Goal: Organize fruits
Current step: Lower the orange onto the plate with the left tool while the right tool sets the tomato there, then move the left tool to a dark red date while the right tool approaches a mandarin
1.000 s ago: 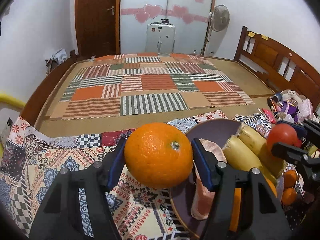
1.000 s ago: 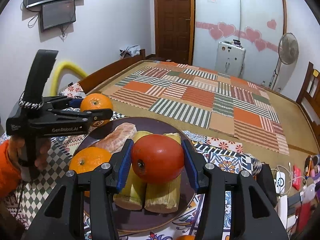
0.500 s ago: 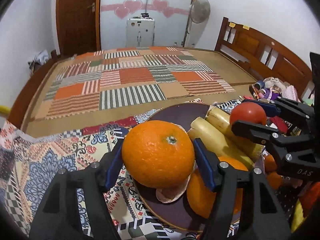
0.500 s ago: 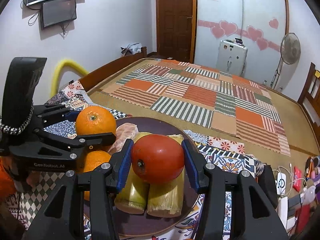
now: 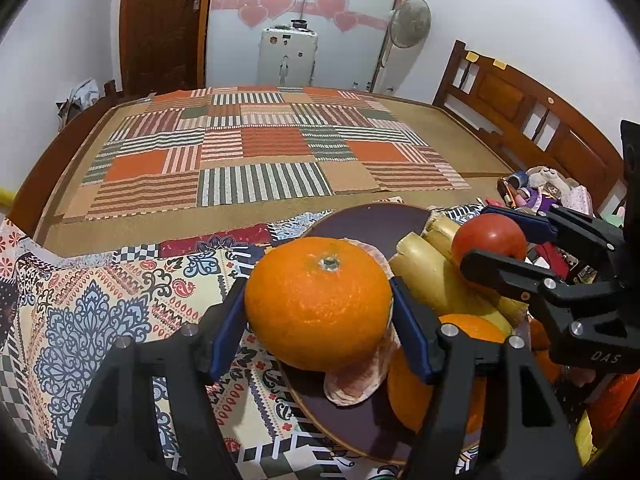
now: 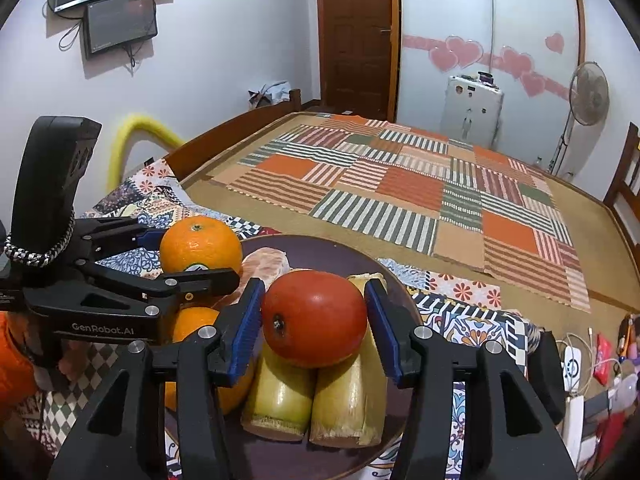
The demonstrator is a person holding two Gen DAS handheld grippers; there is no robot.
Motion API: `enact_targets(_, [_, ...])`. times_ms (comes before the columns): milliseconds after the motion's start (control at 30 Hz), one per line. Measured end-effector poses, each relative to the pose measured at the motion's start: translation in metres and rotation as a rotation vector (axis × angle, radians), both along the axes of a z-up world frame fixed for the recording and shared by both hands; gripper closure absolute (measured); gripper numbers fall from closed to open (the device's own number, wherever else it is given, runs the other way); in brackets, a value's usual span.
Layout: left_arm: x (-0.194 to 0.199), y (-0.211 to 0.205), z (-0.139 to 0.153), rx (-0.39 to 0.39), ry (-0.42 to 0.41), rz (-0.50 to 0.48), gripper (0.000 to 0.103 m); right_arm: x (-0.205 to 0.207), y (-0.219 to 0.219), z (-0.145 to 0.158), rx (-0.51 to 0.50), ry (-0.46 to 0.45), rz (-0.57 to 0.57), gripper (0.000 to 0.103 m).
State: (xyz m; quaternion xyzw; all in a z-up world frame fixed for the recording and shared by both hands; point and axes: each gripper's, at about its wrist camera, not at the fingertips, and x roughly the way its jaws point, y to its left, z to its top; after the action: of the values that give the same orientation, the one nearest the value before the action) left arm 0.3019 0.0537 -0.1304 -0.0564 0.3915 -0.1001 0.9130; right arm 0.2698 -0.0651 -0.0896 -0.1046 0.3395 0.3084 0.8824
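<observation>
A patterned cloth [image 5: 120,300] is being used as the work surface, spread over the near edge of a bed covered by a striped patchwork mat [image 5: 264,156]. A wooden door [image 6: 356,36], a standing fan [image 6: 588,100] and a wall-mounted screen [image 6: 120,20] are being shown around the room.

A dark round plate [image 6: 320,248] is lying on the cloth, and two pale yellow stalk pieces [image 6: 316,400], a peeled citrus segment [image 6: 266,266] and a second orange [image 5: 444,364] are being carried on it.

The left gripper [image 5: 320,312] is being held low over the plate's left side, pointing toward the bed. Its jaws are being kept clamped on an orange [image 5: 318,306], stem end up, just above the peeled segment.

The right gripper [image 6: 314,320] is being held over the plate's right half, directly above the stalk pieces. Its blue-padded jaws are being kept closed against the sides of a red tomato [image 6: 314,318], which is sitting right over the stalk pieces; contact cannot be told.
</observation>
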Motion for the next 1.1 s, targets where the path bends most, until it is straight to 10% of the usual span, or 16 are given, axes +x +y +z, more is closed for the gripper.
enact_targets(700, [-0.036,-0.011,0.028,0.08,-0.08,0.036,0.03,-0.021,-0.016,0.023,0.037,-0.05,-0.031,0.05])
enact_targets(1100, [-0.121,-0.021,0.085,0.102,-0.177,0.091,0.03,-0.09,-0.052,0.065,0.107,-0.109,-0.068,0.047])
